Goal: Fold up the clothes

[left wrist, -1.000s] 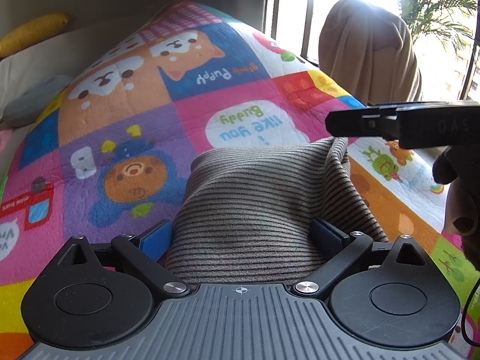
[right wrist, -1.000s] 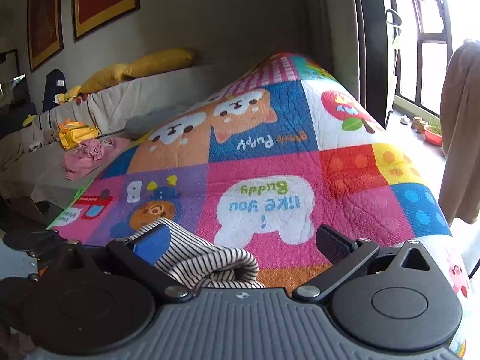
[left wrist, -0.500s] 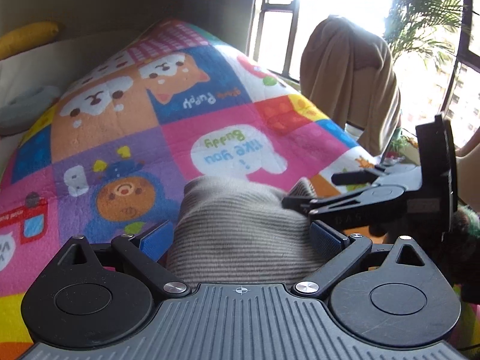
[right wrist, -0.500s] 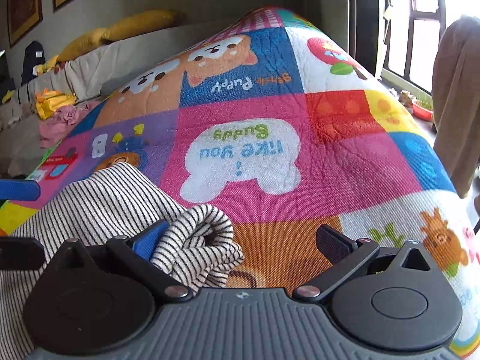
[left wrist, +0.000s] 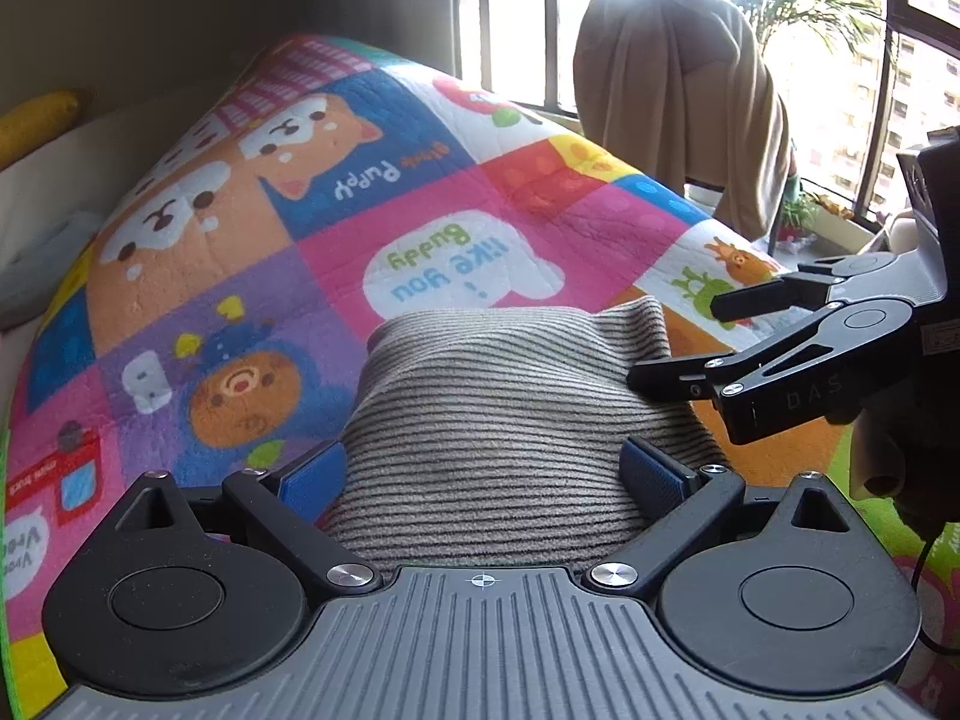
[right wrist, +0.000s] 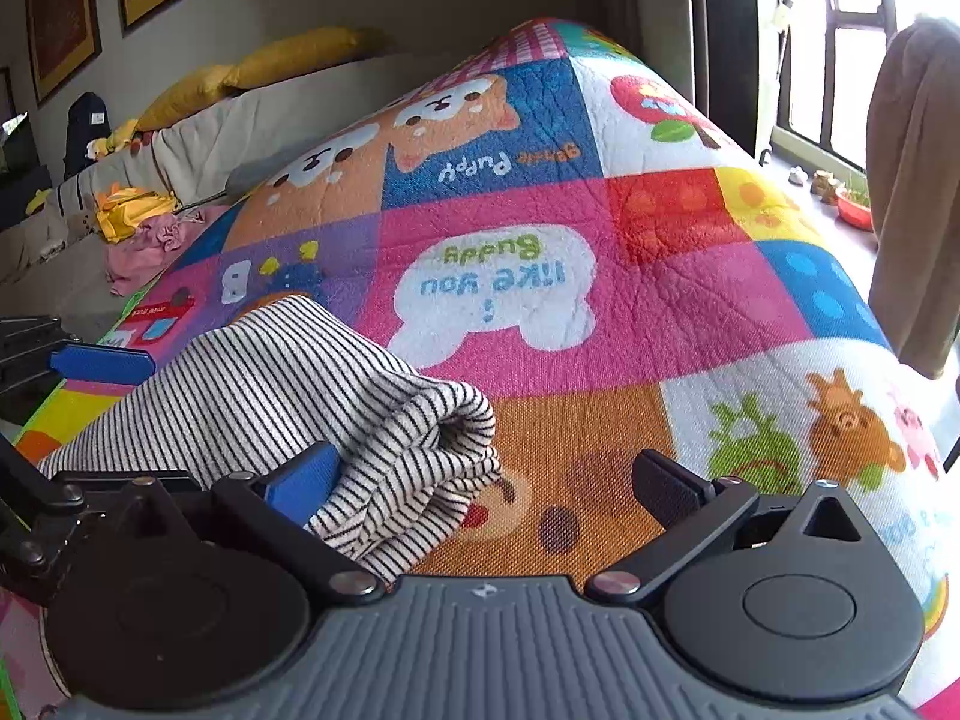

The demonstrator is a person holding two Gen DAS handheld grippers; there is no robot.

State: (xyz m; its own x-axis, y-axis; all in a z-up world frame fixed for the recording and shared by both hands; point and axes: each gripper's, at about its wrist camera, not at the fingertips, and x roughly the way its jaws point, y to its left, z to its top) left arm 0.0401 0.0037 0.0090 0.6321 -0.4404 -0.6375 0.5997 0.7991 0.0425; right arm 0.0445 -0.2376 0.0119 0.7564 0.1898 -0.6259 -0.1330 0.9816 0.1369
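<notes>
Near the mat's (left wrist: pixel 528 204) front edge, the folded striped garment (left wrist: pixel 510 420) is lying as a thick bundle, so the fold looks well along. Left gripper (left wrist: pixel 486 474) is hovering low over it, fingers spread wide, gripping nothing. Right gripper (right wrist: pixel 480 480) is sitting at the bundle's right end, likewise spread and empty; one blue pad (right wrist: pixel 303 477) is touching the rolled edge (right wrist: pixel 444 438). Next move probably calls for closing on that edge or pressing the bundle flat.

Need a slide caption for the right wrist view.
Open right gripper beside the rolled edge of a striped garment on a cartoon play mat.
</notes>
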